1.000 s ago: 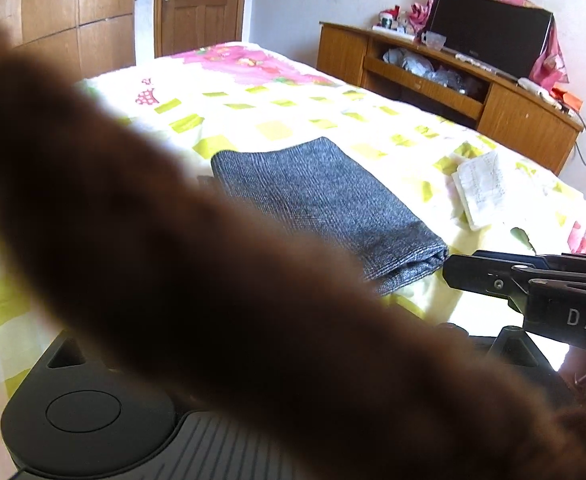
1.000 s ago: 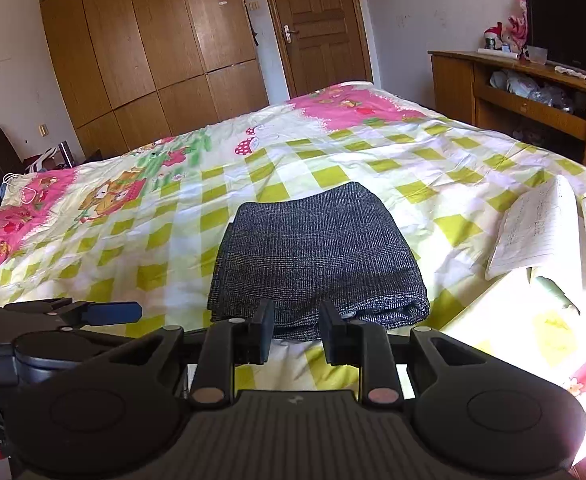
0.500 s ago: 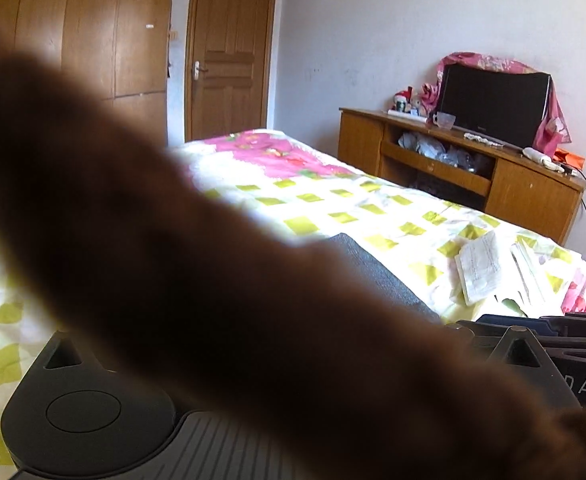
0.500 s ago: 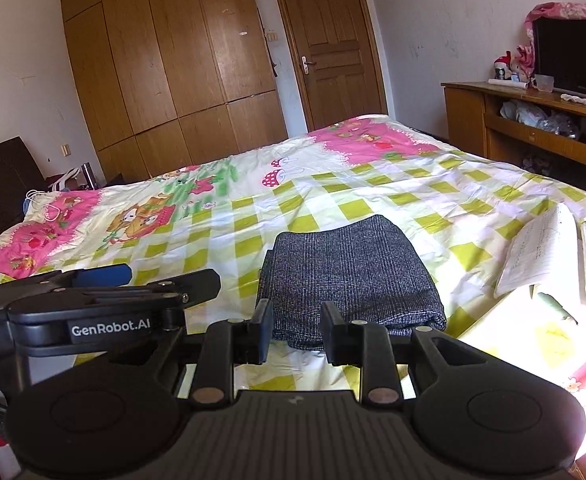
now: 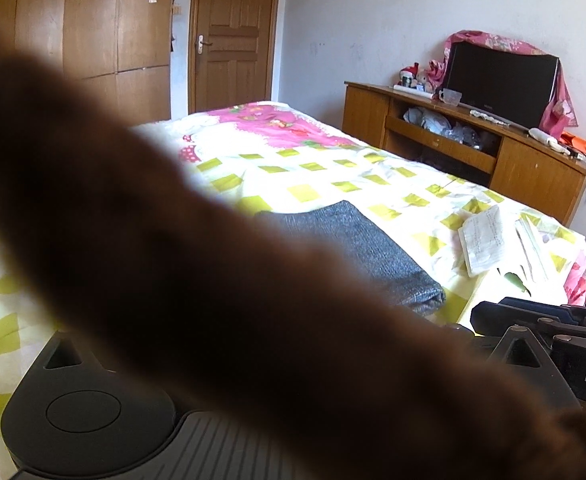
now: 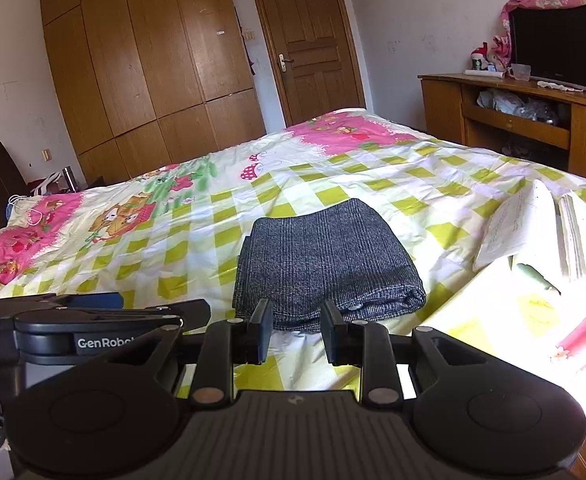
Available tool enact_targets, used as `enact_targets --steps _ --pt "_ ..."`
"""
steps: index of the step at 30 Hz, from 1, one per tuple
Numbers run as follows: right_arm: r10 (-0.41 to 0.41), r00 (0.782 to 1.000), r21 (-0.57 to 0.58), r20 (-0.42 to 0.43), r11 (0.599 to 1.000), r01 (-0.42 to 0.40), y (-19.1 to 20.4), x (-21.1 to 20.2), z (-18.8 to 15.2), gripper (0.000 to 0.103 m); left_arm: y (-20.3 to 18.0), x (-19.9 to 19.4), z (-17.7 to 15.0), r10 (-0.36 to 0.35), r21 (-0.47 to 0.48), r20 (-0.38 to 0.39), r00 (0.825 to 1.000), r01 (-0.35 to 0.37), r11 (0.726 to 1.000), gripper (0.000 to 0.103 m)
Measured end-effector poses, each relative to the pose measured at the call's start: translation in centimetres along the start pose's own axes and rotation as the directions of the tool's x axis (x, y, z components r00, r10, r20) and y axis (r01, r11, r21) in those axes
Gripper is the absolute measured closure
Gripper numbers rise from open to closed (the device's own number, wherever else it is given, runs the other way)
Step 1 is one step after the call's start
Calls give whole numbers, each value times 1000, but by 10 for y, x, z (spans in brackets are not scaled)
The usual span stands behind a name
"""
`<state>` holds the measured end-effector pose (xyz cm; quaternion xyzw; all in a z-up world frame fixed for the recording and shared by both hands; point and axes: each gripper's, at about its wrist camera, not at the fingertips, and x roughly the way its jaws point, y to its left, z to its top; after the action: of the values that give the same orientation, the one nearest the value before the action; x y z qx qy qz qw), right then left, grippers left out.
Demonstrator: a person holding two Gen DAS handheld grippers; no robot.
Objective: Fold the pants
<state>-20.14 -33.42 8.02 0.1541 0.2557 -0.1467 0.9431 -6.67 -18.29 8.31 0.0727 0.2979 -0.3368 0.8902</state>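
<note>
The pants (image 6: 325,256) lie folded into a compact dark grey bundle on the checked bedspread (image 6: 197,240), near its front edge. My right gripper (image 6: 296,328) hovers just short of the bundle, open, with nothing between its fingers. In the right wrist view my left gripper (image 6: 189,314) shows side-on at the left, apart from the pants; its jaws cannot be read. In the left wrist view a blurred brown furry thing (image 5: 173,260) close to the lens hides the left fingers and part of the pants (image 5: 357,248). The right gripper (image 5: 533,328) pokes in at the right.
Papers and booklets (image 6: 533,228) lie on the bed's right corner. A wooden cabinet (image 6: 533,120) with a dark screen (image 6: 561,40) stands at the right wall. Wardrobes (image 6: 141,72) and a door (image 6: 309,40) are behind the bed.
Both grippers have drawn back from the pants and tilted up, so the bundle looks smaller and lower. The left gripper has come further into the right wrist view.
</note>
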Motion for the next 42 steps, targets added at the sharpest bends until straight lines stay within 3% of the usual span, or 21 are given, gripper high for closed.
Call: enact_targets --steps 13,24,42 --pt "-27 999 -4 -36 1000 27 -1 4 -12 58 -7 7 -17 12 14 -118 993 -11 1000 0" --pt "-34 998 7 -57 999 34 -4 4 -19 57 -17 7 -20 65 57 -142 988 -57 997 0" --pt "-32 996 2 -80 999 32 -5 8 -20 57 -16 12 -26 58 19 -198 979 -55 998 0"
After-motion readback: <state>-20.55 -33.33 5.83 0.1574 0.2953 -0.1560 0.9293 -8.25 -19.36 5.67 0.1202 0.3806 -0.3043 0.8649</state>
